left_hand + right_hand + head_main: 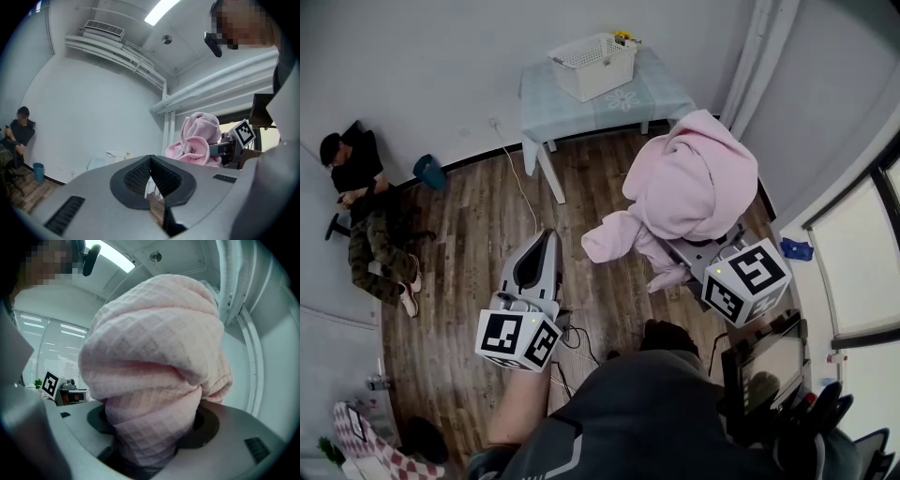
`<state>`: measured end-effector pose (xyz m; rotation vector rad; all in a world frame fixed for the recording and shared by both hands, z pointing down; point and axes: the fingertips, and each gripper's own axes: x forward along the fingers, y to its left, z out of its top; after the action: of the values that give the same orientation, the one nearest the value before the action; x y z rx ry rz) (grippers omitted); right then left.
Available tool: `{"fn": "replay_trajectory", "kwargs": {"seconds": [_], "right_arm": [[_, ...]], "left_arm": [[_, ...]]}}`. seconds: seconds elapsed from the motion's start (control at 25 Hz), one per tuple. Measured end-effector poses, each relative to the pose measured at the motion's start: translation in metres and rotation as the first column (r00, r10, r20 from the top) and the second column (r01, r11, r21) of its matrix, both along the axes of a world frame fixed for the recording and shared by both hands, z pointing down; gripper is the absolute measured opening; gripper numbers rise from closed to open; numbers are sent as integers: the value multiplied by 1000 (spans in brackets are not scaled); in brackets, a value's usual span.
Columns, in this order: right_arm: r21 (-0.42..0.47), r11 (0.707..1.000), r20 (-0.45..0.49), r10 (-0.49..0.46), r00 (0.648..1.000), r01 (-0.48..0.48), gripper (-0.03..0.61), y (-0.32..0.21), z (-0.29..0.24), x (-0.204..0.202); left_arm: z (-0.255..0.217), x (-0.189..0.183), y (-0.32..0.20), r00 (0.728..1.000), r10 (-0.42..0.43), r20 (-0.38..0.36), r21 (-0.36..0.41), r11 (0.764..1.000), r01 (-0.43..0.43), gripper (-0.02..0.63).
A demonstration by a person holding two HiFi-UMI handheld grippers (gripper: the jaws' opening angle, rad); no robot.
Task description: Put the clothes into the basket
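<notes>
Head view shows us holding a pink garment (pixel 694 183) up in the right gripper (pixel 689 248). The garment is bunched into a thick bundle, with one loose end hanging down on its left side. It hangs over the wooden floor (pixel 478 244), near the front right corner of a small table (pixel 652 94) and well apart from the white basket (pixel 592 64). The basket stands at the table's back left corner, with nothing pink in it that we can see.

In the right gripper view the cloth fills the gap. The jaws stand wide with a fat roll of the waffle-textured fabric pinched between their pads.

Our left gripper (pixel 549 236) points forward over the floor, left of the garment and clear of it. In the left gripper view its ribbed pads (pixel 140 176) meet at the tips, pressed together with nothing between them. The pink bundle and the right gripper's marker cube (pixel 245 132) show off to the right.

A person (pixel 366 202) sits on the floor against the left wall, with a blue bin (pixel 429 172) just beside them. A white cable (pixel 520 183) trails across the boards by the table's front left leg.
</notes>
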<state>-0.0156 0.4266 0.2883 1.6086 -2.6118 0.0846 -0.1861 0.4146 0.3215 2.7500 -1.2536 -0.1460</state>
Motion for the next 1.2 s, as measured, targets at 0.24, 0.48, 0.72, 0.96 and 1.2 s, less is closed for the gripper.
{"fn": "replay_trajectory", "kwargs": {"seconds": [0.24, 0.48, 0.72, 0.96, 1.2], "right_arm": [[6, 999, 8, -32, 999, 32, 336, -36, 2, 9], [9, 998, 27, -61, 998, 60, 336, -97, 4, 33], [11, 998, 44, -67, 997, 66, 336, -134, 5, 54], [10, 995, 57, -102, 993, 101, 336, -186, 5, 95], [7, 993, 95, -114, 989, 114, 336, -230, 12, 127]], "left_arm": [[6, 6, -38, 999, -29, 29, -15, 999, 30, 9], [6, 24, -93, 996, -69, 55, -25, 997, 71, 9], [0, 43, -129, 995, -78, 69, -24, 997, 80, 8], [0, 86, -186, 991, -94, 92, -40, 994, 98, 8], [1, 117, -218, 985, -104, 137, -46, 993, 111, 9]]}}
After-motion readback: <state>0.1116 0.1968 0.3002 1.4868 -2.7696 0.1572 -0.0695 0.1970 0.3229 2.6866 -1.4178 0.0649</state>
